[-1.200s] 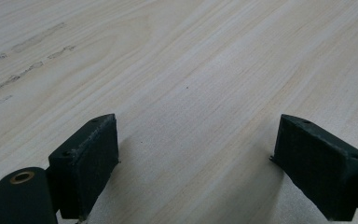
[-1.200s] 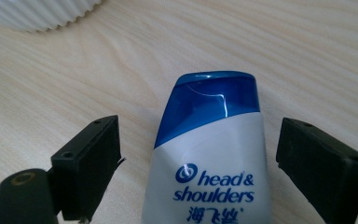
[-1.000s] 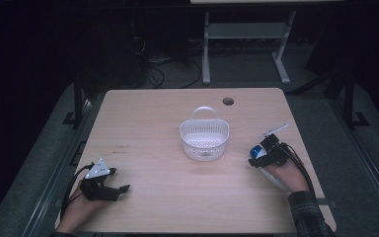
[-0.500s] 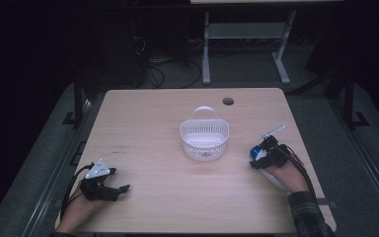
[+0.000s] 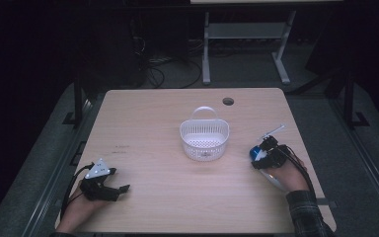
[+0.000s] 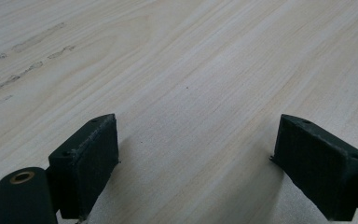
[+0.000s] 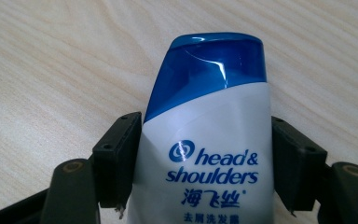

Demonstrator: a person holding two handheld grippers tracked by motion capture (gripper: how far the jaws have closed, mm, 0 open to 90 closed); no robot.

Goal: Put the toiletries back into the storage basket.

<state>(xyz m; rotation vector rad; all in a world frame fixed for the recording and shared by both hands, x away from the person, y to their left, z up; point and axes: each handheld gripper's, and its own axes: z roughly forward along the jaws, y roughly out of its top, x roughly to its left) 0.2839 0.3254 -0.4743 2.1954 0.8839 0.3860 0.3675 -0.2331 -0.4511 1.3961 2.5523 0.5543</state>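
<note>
A white shampoo bottle [image 7: 209,154] with a blue cap lies flat on the wooden table [image 5: 153,123] at the right; its blue cap [image 5: 255,154] points toward the middle. My right gripper [image 7: 206,135] straddles the bottle just below the cap. Its jaws have just been closing, and both pads now touch the bottle's sides. In the high view the right gripper [image 5: 264,152] rests low over the bottle, held by a hand in a plaid sleeve. My left gripper [image 5: 121,189] sits at the near left, open over bare wood [image 6: 196,144].
A white perforated basket [image 5: 182,132] with an upright handle stands in the middle of the table, to the left of the bottle. A round cable hole [image 5: 228,101] lies near the far edge. Dark floor, cables and a metal stand are beyond the table.
</note>
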